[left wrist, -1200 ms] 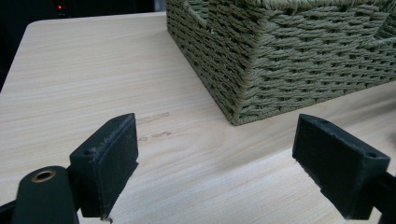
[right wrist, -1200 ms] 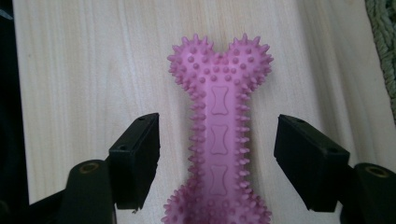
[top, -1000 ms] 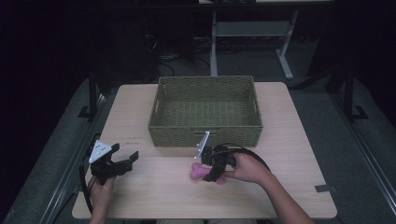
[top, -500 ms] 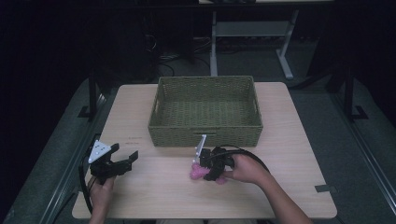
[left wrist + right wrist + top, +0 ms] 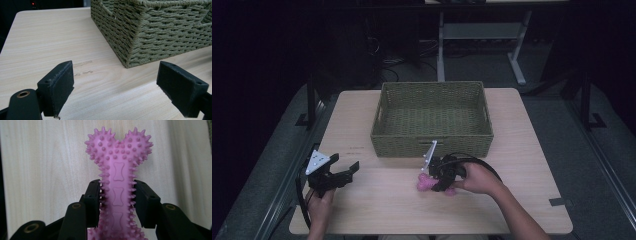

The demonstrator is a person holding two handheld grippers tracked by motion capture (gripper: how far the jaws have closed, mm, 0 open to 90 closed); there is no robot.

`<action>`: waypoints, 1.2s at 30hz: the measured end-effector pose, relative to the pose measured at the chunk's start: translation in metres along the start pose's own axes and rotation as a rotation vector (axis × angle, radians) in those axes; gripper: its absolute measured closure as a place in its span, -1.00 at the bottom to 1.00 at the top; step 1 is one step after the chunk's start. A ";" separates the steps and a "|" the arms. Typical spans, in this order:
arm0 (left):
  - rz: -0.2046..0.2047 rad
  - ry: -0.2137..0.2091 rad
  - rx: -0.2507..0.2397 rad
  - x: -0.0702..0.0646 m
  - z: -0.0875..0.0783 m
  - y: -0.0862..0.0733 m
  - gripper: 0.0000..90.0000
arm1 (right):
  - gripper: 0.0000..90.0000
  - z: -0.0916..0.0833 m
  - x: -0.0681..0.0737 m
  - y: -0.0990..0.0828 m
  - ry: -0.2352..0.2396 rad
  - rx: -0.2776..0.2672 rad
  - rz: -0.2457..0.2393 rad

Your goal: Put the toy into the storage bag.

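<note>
Pink and spiky, the bone-shaped toy (image 5: 117, 177) lies on the table (image 5: 377, 210) just near of the woven basket (image 5: 432, 116), towards the middle. I have my right gripper (image 5: 117, 197) clamped on its shaft; its jaws have just been closing, and both pads now press the spikes from either side. My left gripper (image 5: 116, 90) sits near the table's left edge, jaws wide apart with nothing between them, pointing at the basket's corner.
</note>
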State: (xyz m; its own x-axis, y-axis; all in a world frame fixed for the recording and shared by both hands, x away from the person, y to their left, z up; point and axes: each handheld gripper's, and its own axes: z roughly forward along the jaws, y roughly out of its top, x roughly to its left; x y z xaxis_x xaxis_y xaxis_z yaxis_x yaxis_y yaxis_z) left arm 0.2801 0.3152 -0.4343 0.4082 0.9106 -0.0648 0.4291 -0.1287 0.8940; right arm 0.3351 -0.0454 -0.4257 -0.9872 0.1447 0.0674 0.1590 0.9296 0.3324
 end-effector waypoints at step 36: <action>0.007 0.001 0.000 -0.001 0.001 0.001 -0.69 | 0.30 -0.085 -0.035 0.012 0.021 -0.108 -0.005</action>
State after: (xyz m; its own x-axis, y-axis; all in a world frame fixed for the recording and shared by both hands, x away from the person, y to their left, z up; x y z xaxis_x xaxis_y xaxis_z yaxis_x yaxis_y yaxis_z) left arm 0.2805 0.3135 -0.4339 0.4105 0.9100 -0.0580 0.4261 -0.1351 0.8945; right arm 0.3728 -0.0679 -0.3444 -0.9877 0.1315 0.0851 0.1555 0.8882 0.4323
